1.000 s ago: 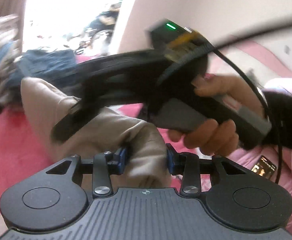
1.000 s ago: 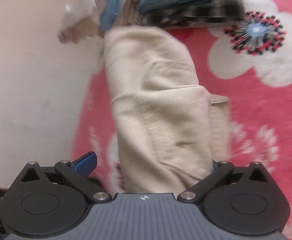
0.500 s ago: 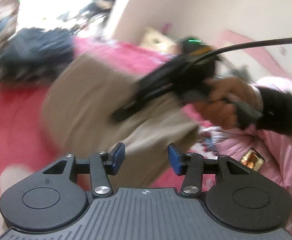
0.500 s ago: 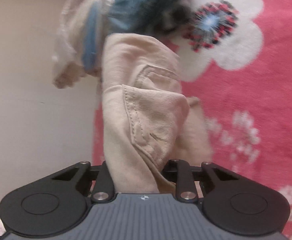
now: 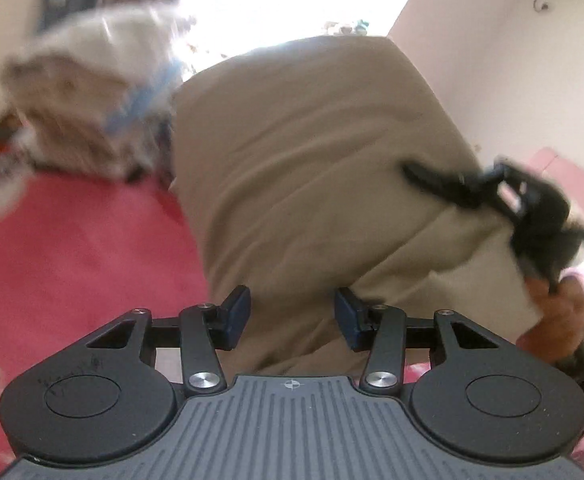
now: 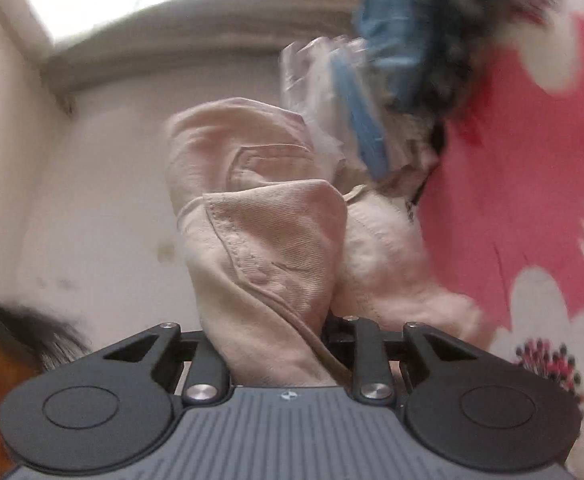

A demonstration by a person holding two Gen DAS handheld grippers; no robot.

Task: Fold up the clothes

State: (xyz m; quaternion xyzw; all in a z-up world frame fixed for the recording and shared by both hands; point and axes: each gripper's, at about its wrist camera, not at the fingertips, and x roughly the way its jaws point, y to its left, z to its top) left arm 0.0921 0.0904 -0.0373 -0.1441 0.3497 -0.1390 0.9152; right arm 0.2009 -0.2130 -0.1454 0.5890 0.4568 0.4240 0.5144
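Note:
Beige trousers (image 5: 312, 160) hang lifted over the pink bed cover and fill the middle of the left wrist view. My left gripper (image 5: 292, 314) is open, its blue pads apart with the cloth's lower edge just beyond them. In the same view my right gripper (image 5: 472, 192), held by a hand (image 5: 556, 312), grips the trousers' right edge. In the right wrist view a bunched fold of the trousers (image 6: 260, 240) sits between the jaws of my right gripper (image 6: 276, 344) and hides the pads. Those jaws are opening slightly, with the cloth still caught in them.
A pile of other clothes (image 5: 92, 112) lies behind the trousers; blue denim (image 6: 404, 60) and a white-and-blue garment show in it. The pink flowered bed cover (image 6: 532, 200) spreads below. A pale wall (image 6: 112, 200) stands close, and a person's hair (image 6: 24, 328) is at lower left.
My left gripper let go of the fold it pinched and drew back, pads now apart. My right gripper closed from wide open onto the trousers and swung up, lifting them.

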